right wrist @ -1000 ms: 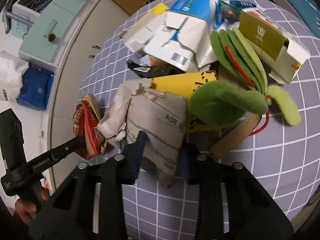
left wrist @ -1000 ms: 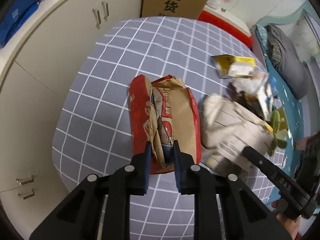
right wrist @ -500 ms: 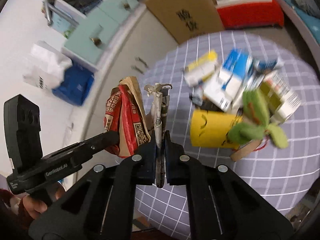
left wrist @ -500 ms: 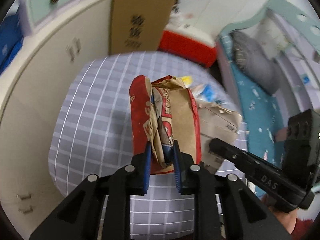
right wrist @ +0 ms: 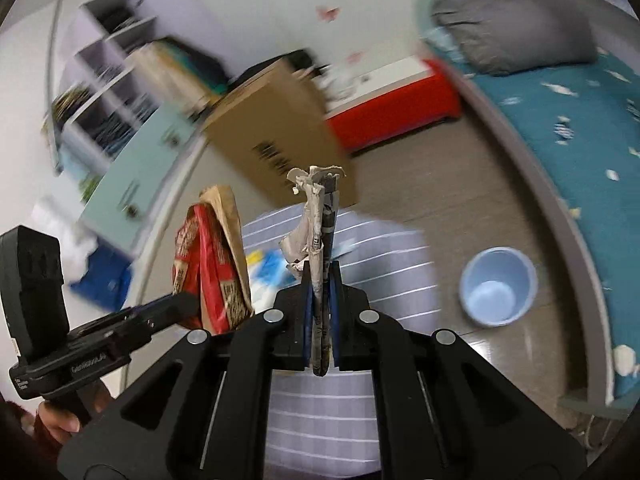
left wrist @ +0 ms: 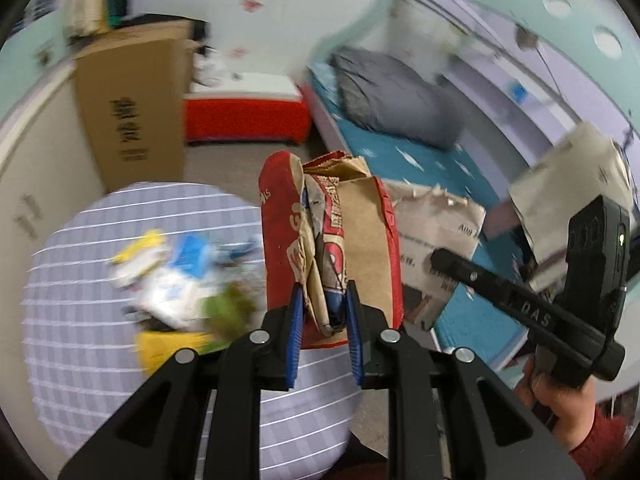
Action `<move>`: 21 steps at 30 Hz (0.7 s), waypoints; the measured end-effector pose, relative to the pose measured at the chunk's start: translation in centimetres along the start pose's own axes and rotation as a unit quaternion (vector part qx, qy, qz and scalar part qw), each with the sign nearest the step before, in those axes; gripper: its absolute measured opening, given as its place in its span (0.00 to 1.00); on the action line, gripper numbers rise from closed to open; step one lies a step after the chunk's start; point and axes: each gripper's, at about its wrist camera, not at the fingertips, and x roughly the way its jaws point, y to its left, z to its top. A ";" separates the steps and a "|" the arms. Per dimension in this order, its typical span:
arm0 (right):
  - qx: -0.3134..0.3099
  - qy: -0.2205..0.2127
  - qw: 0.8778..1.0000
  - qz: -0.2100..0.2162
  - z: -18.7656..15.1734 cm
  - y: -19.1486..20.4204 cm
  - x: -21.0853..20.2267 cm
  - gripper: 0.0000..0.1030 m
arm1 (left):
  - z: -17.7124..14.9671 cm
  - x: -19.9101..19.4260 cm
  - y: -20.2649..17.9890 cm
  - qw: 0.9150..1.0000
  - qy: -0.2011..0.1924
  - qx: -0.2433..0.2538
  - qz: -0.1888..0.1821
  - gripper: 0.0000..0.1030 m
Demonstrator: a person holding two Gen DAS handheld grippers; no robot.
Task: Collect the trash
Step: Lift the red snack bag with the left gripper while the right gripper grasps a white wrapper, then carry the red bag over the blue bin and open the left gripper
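Observation:
My left gripper (left wrist: 322, 308) is shut on a crumpled red and brown paper bag (left wrist: 360, 232), which hangs above the table. In the right wrist view the bag (right wrist: 212, 256) shows at the left, on the tip of the left gripper (right wrist: 192, 304). My right gripper (right wrist: 320, 320) is shut on a flattened grey-white paper wrapper (right wrist: 316, 240), seen edge-on. That torn wrapper (left wrist: 436, 232) hangs broadside behind the bag in the left wrist view. A light blue bin (right wrist: 496, 292) stands on the floor, right of the table. More trash (left wrist: 172, 280) lies blurred on the checked tablecloth (left wrist: 80, 320).
A tall cardboard box (right wrist: 280, 128) and a red and white box (right wrist: 392, 104) stand on the floor beyond the round table (right wrist: 360, 280). A bed with teal sheet (right wrist: 580, 120) runs along the right. Pale cabinets (left wrist: 24, 160) are at the left. A hand (left wrist: 560, 400) holds the right gripper.
Both grippers have risen off the table, carrying the bag and the wrapper. The right jaws closed flat on the wrapper. The views swung toward the floor and bed, and the blue bin appeared.

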 end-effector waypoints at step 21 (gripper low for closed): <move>0.026 -0.003 0.993 -0.118 10.0 -24.7 -3.0 0.07 | 10.6 24.6 -17.7 0.993 0.116 0.035 0.008 0.22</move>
